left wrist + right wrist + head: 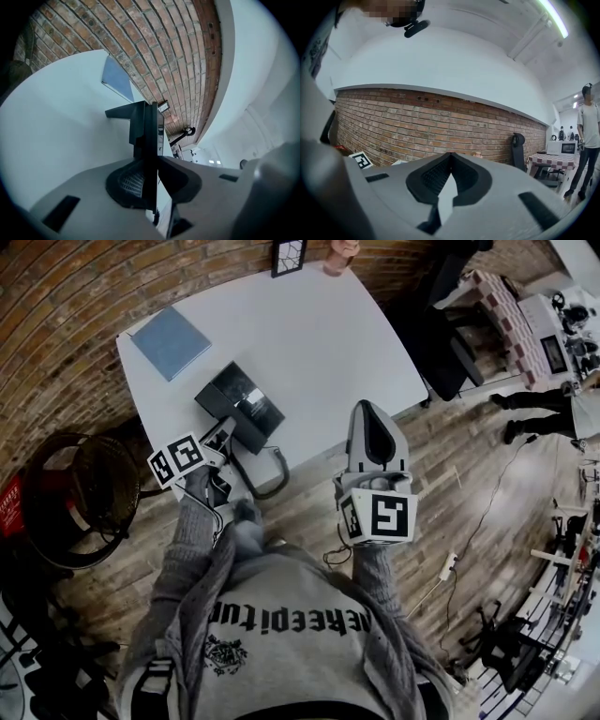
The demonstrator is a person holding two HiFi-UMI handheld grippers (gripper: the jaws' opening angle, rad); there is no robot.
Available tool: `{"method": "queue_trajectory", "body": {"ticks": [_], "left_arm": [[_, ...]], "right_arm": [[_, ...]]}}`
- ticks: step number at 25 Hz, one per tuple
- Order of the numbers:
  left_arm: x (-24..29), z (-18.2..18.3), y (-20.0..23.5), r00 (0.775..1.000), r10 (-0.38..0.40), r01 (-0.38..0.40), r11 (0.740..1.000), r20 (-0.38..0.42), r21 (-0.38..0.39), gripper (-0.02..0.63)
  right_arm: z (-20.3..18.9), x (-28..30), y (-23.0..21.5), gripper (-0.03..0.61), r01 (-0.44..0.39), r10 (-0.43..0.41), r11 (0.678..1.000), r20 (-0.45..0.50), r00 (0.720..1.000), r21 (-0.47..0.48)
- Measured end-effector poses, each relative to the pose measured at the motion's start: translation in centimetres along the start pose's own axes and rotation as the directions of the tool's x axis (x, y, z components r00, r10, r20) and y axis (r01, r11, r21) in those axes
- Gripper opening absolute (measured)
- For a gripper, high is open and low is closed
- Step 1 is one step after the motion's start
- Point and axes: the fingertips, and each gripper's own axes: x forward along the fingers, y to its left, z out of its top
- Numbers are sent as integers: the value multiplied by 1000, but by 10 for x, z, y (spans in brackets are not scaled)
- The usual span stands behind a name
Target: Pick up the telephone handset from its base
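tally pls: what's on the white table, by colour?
Black: 2, the black telephone base and the black telephone handset
Blue: 1, the flat blue book
Black-and-white: 1, the square marker card
Pink: 1, a pinkish object at the far edge, too small to identify
Total: 5

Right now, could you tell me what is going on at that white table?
A person works two handheld grippers at a white table. The left gripper has its jaws closed on the black telephone handset. Whether the handset has cleared the base is unclear. The right gripper is held in the air, jaws shut and empty.
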Motion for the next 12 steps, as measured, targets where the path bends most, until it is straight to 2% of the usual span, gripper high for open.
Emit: {"method": "queue_trajectory", "body": {"ticks": [5,12], "left_arm": [[-5,-1,-11,999,-38,39,998,23,-48,71],[-24,-12,-27,999,-37,36,999,22,27,67]], "right_arm": [[3,-10,-6,3,8,-8,1000,8,1000,-5],[10,-23,-4,3,0,0,1000,30,1000,0]]}}
